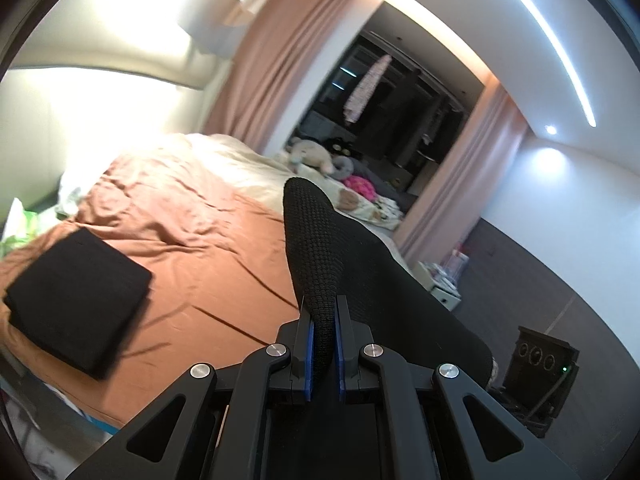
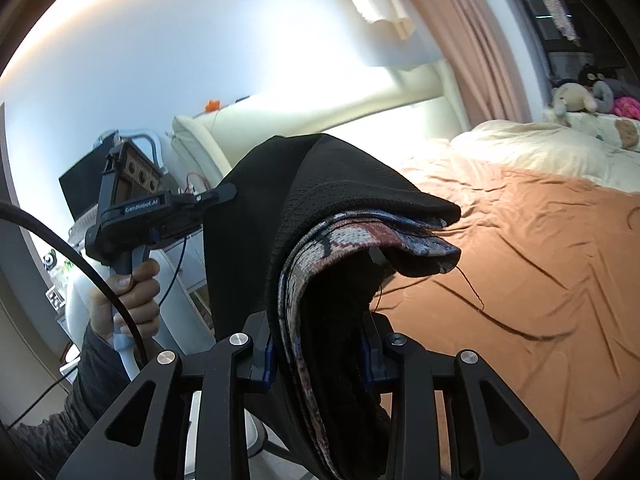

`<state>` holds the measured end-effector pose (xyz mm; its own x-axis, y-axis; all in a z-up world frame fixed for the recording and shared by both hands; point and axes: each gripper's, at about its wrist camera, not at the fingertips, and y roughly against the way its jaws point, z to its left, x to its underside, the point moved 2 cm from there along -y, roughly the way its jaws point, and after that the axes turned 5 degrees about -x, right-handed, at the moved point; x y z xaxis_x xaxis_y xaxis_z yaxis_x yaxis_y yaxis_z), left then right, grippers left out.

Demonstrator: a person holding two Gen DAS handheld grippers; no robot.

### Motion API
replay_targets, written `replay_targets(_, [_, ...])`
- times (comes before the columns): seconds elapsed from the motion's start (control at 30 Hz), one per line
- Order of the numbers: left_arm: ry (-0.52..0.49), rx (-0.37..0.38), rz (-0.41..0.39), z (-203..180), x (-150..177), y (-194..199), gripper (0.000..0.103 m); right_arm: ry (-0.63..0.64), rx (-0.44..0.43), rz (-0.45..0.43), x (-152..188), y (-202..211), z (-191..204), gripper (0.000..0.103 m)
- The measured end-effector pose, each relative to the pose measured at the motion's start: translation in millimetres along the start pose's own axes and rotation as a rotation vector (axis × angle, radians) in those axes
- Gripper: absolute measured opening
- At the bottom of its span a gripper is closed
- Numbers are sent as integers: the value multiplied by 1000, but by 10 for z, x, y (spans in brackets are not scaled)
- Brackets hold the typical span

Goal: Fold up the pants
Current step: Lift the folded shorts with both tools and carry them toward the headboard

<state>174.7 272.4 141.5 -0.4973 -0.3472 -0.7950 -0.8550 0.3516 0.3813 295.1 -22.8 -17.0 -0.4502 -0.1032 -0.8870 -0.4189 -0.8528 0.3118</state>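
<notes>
- The left gripper [image 1: 325, 344] had its blue-padded fingers [image 1: 308, 354] pinched tight on a thin edge of the black knit pants [image 1: 320, 248].
- The right gripper [image 2: 318, 354] was clamped on a thicker bunch of the pants [image 2: 320, 208], showing a patterned inner side.
- The pants hung in the air, stretched between both grippers near the orange-sheeted bed [image 1: 208, 264], their long axis running left to right.
- A folded black garment [image 1: 76, 300] lay on the bed's near left.
</notes>
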Motion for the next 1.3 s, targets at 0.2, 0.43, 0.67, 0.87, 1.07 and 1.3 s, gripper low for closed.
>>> replay_targets(0.2, [47,-94,-29,687,-230,37,8,31,-54,67,-176,-731,-81,28])
replay_targets(0.43, [99,-208,-67,1429,-482,141,8,86,-140,148,-338,-1583,-123,28])
replay_targets(0.67, [131,-330,-83,2064,-726,197,8,103,-206,203,-487,-2274,-200,28])
replay_targets(0.87, [146,-394,-88,2506,-895,104,8,89,-248,245,-551,-2823,-300,28])
replay_targets(1.07, [135,-439,-78,2834,-1104,-129,8,45,-270,253,-600,-3205,-497,28])
replay_targets(1.3, [127,-476,-26,3157,-1259,-597,8,-34,-281,269,-517,-3587,-859,28])
